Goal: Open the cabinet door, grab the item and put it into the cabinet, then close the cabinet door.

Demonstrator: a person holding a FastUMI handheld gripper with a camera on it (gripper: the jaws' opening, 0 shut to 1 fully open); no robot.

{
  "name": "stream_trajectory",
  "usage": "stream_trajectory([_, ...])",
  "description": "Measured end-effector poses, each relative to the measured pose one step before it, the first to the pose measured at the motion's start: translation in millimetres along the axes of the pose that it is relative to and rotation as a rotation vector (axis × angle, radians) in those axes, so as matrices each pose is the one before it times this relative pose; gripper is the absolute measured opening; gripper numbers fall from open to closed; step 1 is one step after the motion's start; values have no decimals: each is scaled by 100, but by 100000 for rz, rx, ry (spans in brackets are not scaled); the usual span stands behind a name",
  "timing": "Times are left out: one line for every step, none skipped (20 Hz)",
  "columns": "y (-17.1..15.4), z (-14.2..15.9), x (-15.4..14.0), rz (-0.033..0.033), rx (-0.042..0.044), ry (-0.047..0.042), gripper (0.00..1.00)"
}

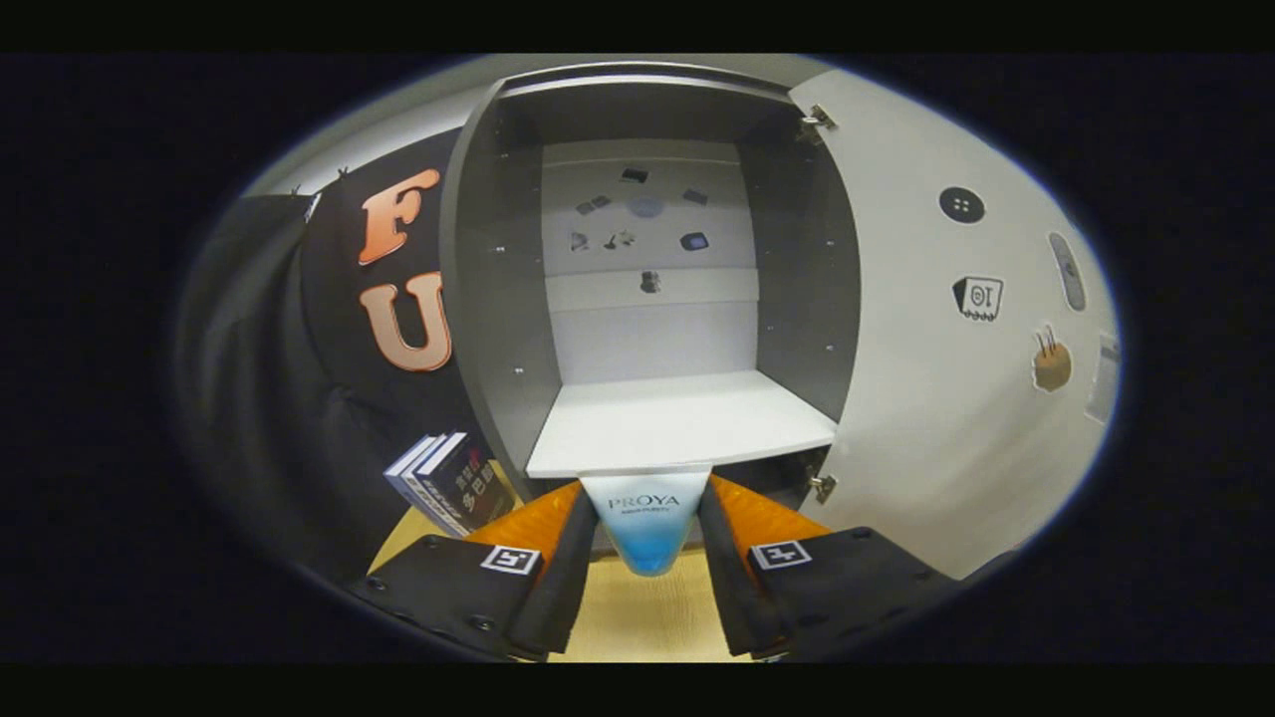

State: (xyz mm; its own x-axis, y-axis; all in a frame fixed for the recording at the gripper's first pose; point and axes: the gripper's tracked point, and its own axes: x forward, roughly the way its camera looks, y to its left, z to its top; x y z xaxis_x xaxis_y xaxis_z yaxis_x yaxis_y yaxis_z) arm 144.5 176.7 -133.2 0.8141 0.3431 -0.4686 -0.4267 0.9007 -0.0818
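"PROYA" is printed on the white-to-blue plastic tube [645, 523] clamped between the fingers of the hand-held gripper [645, 558]; the smaller line under it is too fine to read. Square black-and-white fiducial markers [511, 560] sit on both finger bodies. Dark book spines [448, 480] left of the fingers carry print, illegible. Stickers [978, 297] on the open white cabinet door: pictograms, unreadable.

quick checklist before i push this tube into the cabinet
1. Cabinet door swung open: ok.
2. Tube held between the jaws of the gripper, both sides pressing: ok.
3. White shelf just ahead has bare room: ok.
4. Tube lined up with the opening: ok.
5. Books beside the cabinet stand off the path: ok.
6. Grip firmness: cannot tell.
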Motion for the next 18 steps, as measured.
stream_trajectory([314,1244,707,-15,-277,-1415,63])
stream_trajectory([131,1183,828,-429,-1001,-887,63])
stream_trajectory([15,1022,1022,-816,-1192,-558,63])
stream_trajectory([-62,657,1054,-629,-726,317,63])
stream_trajectory([109,486,1168,-128,459,433,63])
stream_trajectory([182,560,1436,54,1190,743,63])
stream_trajectory([-77,156,1318,-259,1012,1439,63])
stream_trajectory([-290,-27,1253,-803,617,1619,63])
stream_trajectory([-280,-99,1363,-1056,99,1205,63])
stream_trajectory([-389,-164,1576,-1174,-476,1139,63])
stream_trajectory([-235,-262,1308,-956,-122,1172,63])
stream_trajectory([-220,-145,1021,-555,-47,591,63])
stream_trajectory([-178,-183,1078,-630,48,829,63])
stream_trajectory([-240,-251,848,-646,-75,906,63])
stream_trajectory([-23,-219,622,-88,67,709,63])
stream_trajectory([-44,-91,581,-110,158,513,63])
stream_trajectory([-34,-250,329,-277,-372,768,63])
stream_trajectory([42,205,83,23,-192,-595,63])
